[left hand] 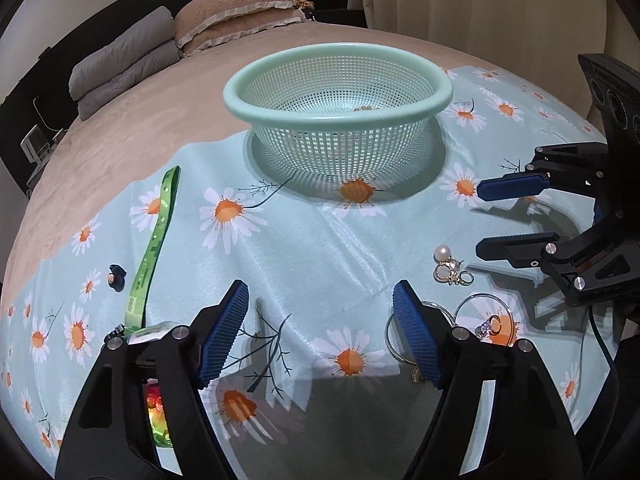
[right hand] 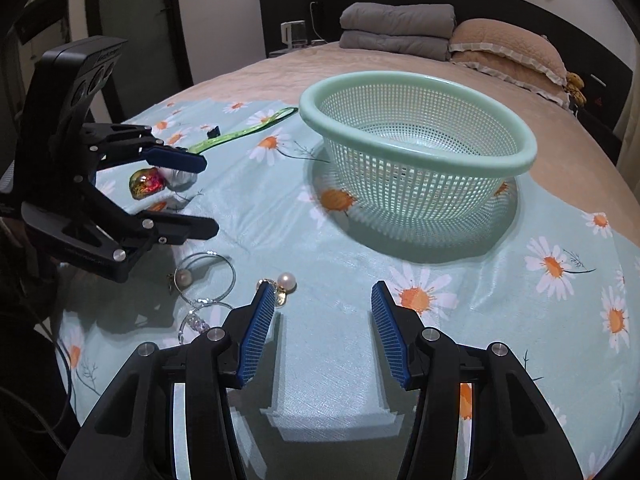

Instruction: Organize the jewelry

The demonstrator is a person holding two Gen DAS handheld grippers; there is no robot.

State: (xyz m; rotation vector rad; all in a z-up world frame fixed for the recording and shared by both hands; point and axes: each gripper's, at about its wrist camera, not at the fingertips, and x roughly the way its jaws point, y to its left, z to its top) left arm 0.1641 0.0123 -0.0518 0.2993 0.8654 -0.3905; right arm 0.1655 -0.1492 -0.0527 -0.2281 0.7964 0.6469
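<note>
A mint green mesh basket (left hand: 424, 110) (right hand: 516, 160) stands on a daisy-print cloth (left hand: 304, 240) (right hand: 332, 256). My left gripper (left hand: 320, 336) is open and empty above the cloth; it also shows at the left of the right wrist view (right hand: 208, 196). My right gripper (right hand: 323, 332) is open and empty; it shows at the right of the left wrist view (left hand: 478, 218). Pearl earrings (left hand: 450, 266) (right hand: 286, 282) lie just beyond my right gripper's left finger. Thin silver bangles (left hand: 472, 302) (right hand: 212, 276) with a small charm lie beside them. A small item (left hand: 362, 109) lies inside the basket.
A green lanyard strap (left hand: 154, 240) (right hand: 240, 132) and a small dark blue clip (left hand: 116, 276) (right hand: 214, 132) lie at the cloth's left. An iridescent red-green ornament (right hand: 146, 184) (left hand: 156, 408) sits under my left gripper. Folded grey blankets (left hand: 124, 64) and a pillow (left hand: 240, 12) lie on the bed behind.
</note>
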